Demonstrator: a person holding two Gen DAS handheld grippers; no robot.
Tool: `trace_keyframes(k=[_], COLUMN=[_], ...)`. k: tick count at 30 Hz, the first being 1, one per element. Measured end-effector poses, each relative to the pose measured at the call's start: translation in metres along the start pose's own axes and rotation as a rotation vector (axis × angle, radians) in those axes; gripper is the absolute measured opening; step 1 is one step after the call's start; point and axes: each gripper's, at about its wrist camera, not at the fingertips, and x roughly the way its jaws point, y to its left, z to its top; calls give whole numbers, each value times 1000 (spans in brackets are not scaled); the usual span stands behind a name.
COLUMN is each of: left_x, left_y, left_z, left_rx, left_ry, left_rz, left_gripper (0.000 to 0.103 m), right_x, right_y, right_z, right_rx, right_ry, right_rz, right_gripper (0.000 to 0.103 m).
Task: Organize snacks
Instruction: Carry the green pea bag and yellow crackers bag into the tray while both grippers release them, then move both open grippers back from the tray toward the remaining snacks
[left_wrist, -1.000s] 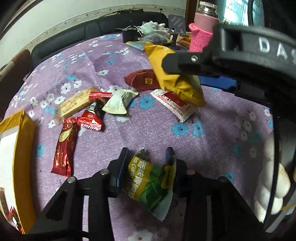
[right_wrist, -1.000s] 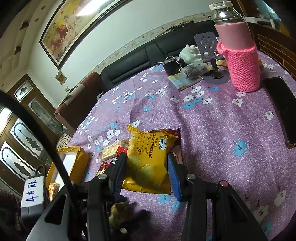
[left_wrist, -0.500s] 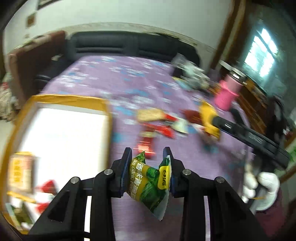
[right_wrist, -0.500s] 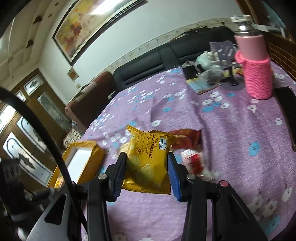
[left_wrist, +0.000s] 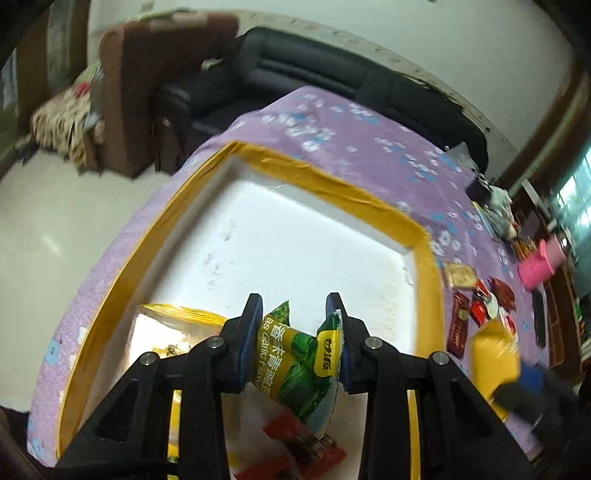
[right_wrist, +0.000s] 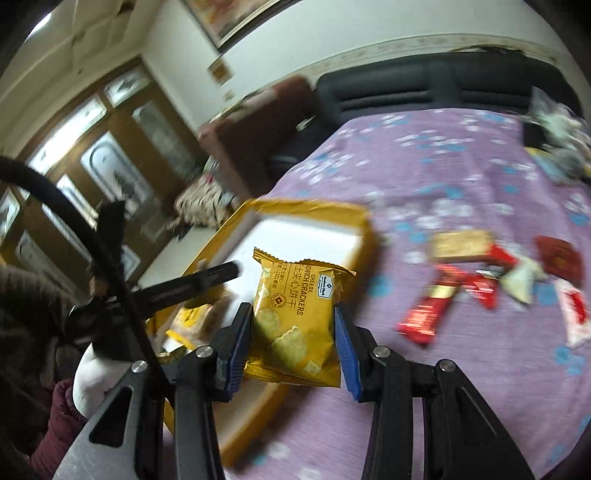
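Note:
My left gripper (left_wrist: 295, 314) is shut on a green garlic-flavour snack packet (left_wrist: 299, 365) and holds it above the white inside of the yellow-rimmed box (left_wrist: 332, 188). A yellow packet (left_wrist: 173, 328) and a red packet (left_wrist: 306, 443) lie in the box below it. My right gripper (right_wrist: 293, 314) is shut on a yellow cheese cracker packet (right_wrist: 295, 317), held above the box's near right rim (right_wrist: 314, 210); that packet also shows in the left wrist view (left_wrist: 495, 350). Several loose snacks (right_wrist: 465, 277) lie on the purple cloth to the right.
The purple flowered tablecloth (right_wrist: 461, 166) covers the table. A pink knitted bottle (left_wrist: 539, 266) and a dark phone (left_wrist: 539, 317) stand far right. A black sofa (left_wrist: 332, 85) and a brown armchair (left_wrist: 147, 92) lie behind. The floor (left_wrist: 55, 229) drops off left of the box.
Both grippers have swung left from the loose snacks to the box, each carrying its packet. The left one now hangs over the box interior; the right one is at its rim.

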Motion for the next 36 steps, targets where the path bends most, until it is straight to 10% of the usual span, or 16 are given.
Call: trace_keyframes(k=[16, 26, 36], left_x=[-33, -89, -135], left_y=[16, -13, -46], left_z=[1, -26, -63], left_rx=[-76, -60, -36], left_ry=[-98, -252, -318], left_rz=[61, 194, 28], left_gripper=[78, 95, 96], right_x=[85, 35, -53], right_y=[40, 32, -17], right_z=[-3, -9, -16], right_rx=[-85, -59, 29], right_ry=[103, 16, -118], right_rz=[-70, -77, -130], right_gripper=[45, 45, 45])
